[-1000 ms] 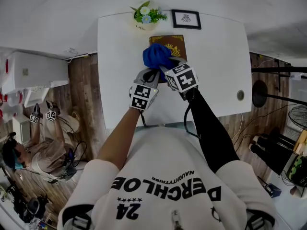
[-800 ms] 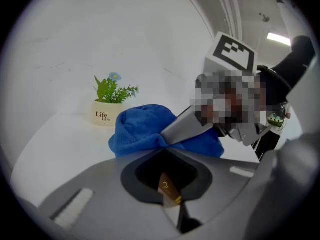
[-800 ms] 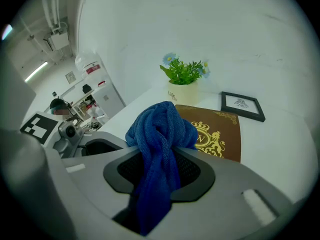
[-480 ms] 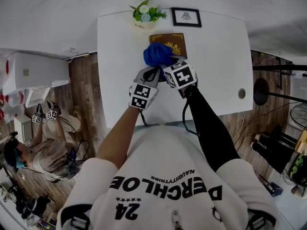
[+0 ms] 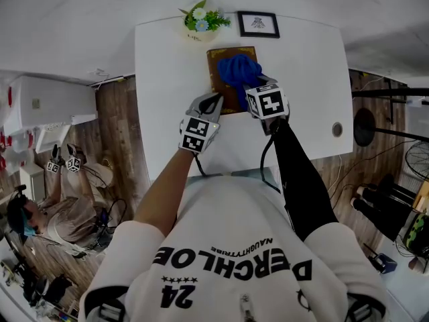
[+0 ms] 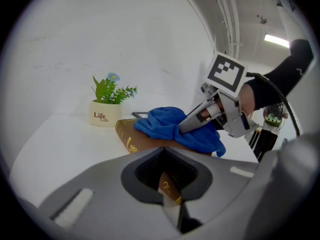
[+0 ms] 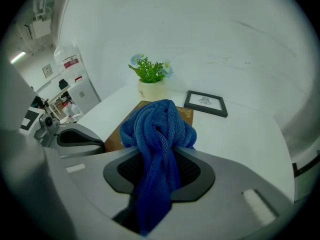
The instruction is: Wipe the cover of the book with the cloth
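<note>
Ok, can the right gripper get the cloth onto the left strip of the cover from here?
Probably yes. The right gripper holds the cloth on the right side of the book, and the left strip lies bare beside it. The left gripper clamps only the near left corner, so just that corner looks blocked.

A white table [image 5: 301,79] carries a book [image 5: 216,79], flower pot [image 5: 200,23] and picture frame [image 5: 259,24].

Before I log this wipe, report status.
Right gripper shut on crumpled blue cloth atop brown gilt hardcover book. Left gripper shut on book's near edge. Nothing blocking.
</note>
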`<state>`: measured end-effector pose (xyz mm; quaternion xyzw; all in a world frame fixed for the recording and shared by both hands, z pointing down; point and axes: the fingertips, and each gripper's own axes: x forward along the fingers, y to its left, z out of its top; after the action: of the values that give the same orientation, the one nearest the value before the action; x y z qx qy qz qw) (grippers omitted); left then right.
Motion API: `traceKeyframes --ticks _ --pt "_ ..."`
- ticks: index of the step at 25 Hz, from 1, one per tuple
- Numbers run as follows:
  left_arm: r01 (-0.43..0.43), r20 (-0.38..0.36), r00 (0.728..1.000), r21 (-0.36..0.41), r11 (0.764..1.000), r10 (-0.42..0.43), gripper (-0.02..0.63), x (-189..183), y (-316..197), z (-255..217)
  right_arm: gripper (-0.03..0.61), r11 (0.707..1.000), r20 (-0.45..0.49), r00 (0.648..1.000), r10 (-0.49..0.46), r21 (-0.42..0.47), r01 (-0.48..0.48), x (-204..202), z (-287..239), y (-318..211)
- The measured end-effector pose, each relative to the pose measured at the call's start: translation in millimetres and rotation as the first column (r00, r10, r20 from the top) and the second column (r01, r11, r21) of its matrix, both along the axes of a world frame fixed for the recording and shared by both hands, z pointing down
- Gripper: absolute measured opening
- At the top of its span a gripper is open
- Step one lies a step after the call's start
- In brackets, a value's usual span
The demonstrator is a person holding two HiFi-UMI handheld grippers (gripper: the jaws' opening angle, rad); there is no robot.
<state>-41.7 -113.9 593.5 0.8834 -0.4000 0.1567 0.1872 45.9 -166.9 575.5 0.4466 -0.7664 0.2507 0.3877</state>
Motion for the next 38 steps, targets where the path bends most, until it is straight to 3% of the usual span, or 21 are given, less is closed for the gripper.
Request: traceKeyframes --ticks 3,7,9,14,18,23,28,38 --pt "-0.004 0.001 1.000 0.004 1.000 0.004 0.057 1.1 0.3 -0.4 0.129 0.999 -0.017 0.998 0.054 0.007 -0.054 22.1 0.5 -0.5" --pt "-0.001 0.012 1.000 0.007 1.000 0.001 0.057 -0.5 -1.3 -2.6 0.129 0.984 0.036 0.983 0.178 -0.020 -0.178 49.3 3.8 -0.8" --pt "0.003 0.009 1.000 0.007 1.000 -0.003 0.057 -1.4 -1.5 -2.6 0.130 0.982 0.031 0.982 0.187 -0.009 -0.187 52.1 0.8 -0.6" --pt "0.002 0.001 1.000 0.009 1.000 -0.002 0.057 -0.5 -0.6 -3.2 0.130 0.990 0.079 0.991 0.110 0.083 -0.117 31.6 -28.8 4.4" --pt "0.016 -0.024 1.000 -0.011 1.000 -0.016 0.057 -3.1 2.8 -3.8 0.130 0.994 0.127 0.992 0.016 0.105 -0.030 -1.2 -42.8 15.2" --pt "-0.028 0.003 1.000 -0.030 0.999 0.028 0.057 1.3 23.0 -3.6 0.130 0.995 0.141 0.987 -0.074 0.071 0.064 -34.3 -33.3 31.2" --pt "-0.013 -0.027 1.000 -0.047 0.999 0.012 0.057 -2.2 25.1 -2.6 0.130 0.983 0.144 0.973 -0.178 -0.018 0.182 -70.6 -10.3 49.1" --pt "-0.029 -0.023 0.999 -0.048 0.998 0.028 0.057 -2.0 26.6 -1.8 0.129 0.986 0.120 0.981 -0.151 -0.047 0.158 -69.3 -1.5 49.7"
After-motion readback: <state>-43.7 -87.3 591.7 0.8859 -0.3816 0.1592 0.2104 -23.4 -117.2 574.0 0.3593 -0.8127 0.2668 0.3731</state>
